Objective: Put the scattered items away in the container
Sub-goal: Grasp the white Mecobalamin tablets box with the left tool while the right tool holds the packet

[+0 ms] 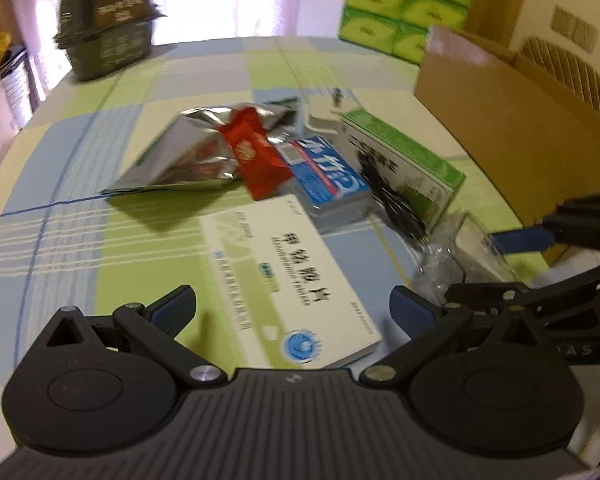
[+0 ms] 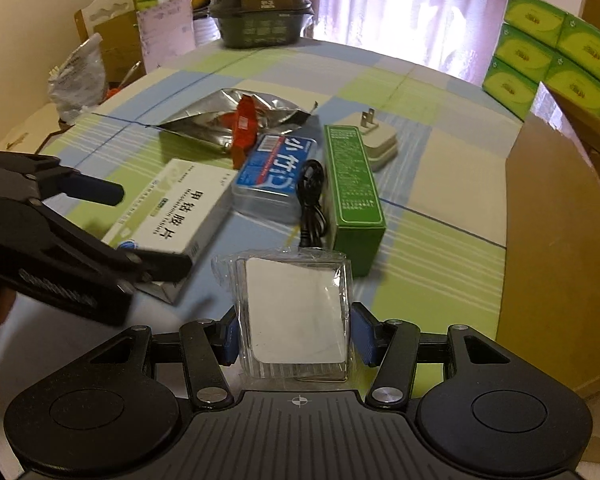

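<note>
My right gripper (image 2: 296, 340) is shut on a clear plastic packet (image 2: 296, 312) with a white pad inside, its blue pads pressed against both sides. That packet (image 1: 456, 256) and the right gripper (image 1: 496, 268) show at the right of the left wrist view. My left gripper (image 1: 294, 312) is open, its fingers straddling the near end of a white medicine box (image 1: 288, 280) (image 2: 176, 216) lying on the checked cloth. In the right wrist view the left gripper (image 2: 140, 230) reaches in from the left over that box. An open cardboard box (image 2: 560, 240) (image 1: 520, 120) stands at the right.
Beyond the white box lie a silver foil pouch (image 1: 188, 152), a red sachet (image 1: 256, 152), a blue box (image 2: 274, 176), a black cable (image 2: 312, 204), a green box (image 2: 352, 184) and a white plug (image 2: 376, 140). A dark tub (image 2: 260, 8) and stacked green tissue boxes (image 2: 548, 52) stand at the back.
</note>
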